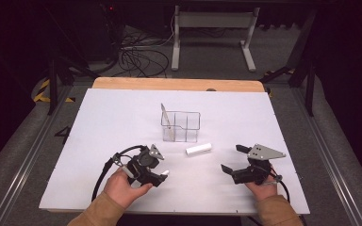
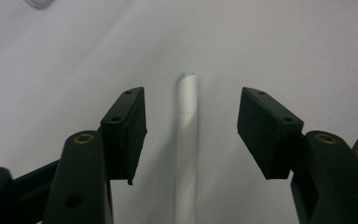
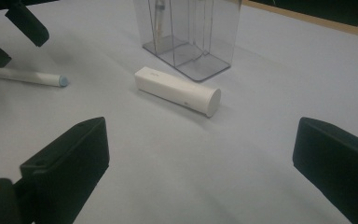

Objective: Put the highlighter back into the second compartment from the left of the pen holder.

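Done: one stick stands in clear bin | now: my left gripper half-open astride white pen, near side of bin, unpinched | right gripper wide, empty | left: pen, white tube beside bin

In the high view the white bench is evenly and brightly lit, probably from overhead, while the room around it sinks into near black at the upper left and right. Shadows are short and soft. The picture is mildly soft, with no glare. In the left gripper view the white pen is blurred toward the bottom, the corners dim. The right gripper view shows blurred near pads and grain.
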Tool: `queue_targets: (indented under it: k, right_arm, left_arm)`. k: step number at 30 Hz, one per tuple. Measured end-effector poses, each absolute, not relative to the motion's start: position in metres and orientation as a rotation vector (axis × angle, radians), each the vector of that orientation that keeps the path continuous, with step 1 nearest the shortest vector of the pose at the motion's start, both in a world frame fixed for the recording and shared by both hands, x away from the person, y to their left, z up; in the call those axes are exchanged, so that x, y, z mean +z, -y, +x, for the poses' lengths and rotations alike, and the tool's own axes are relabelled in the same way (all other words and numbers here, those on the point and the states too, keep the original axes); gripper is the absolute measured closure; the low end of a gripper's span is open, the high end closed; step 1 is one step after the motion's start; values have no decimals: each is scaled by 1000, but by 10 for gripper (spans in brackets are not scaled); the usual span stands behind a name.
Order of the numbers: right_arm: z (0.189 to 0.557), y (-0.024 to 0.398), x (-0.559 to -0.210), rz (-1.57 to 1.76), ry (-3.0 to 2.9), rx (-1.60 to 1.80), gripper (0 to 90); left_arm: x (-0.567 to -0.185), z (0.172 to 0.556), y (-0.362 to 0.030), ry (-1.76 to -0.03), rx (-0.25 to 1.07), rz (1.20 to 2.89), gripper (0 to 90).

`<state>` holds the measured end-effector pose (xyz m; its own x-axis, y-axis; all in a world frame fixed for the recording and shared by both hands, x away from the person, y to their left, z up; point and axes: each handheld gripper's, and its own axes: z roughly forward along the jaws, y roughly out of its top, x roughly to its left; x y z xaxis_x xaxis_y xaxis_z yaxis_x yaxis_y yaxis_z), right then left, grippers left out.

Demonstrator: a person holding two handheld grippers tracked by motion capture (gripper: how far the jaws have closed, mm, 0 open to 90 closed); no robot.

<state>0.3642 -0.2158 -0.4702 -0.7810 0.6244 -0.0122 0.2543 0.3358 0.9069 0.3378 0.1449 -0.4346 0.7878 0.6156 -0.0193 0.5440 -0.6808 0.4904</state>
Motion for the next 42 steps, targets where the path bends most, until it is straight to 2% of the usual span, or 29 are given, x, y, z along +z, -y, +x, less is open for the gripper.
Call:
queue_targets:
  k: [14,29,39,42]
  right_arm:
    - [364,215,-471,769,-2251,1421,41]
    - [364,215,-471,768,-2254,1415,42]
    - [364,214,-471,771,-2255,1415,42]
    - [364,214,-471,771,-2255,1415,42]
  left_arm:
    - [-445,339,-134,-901,222,2628,533]
    - [-450,340,-132,-928,229,2685,651]
    - [-452,341,-131,-912,198,2708,767]
    - [-451,341,-130,-902,202,2717,771]
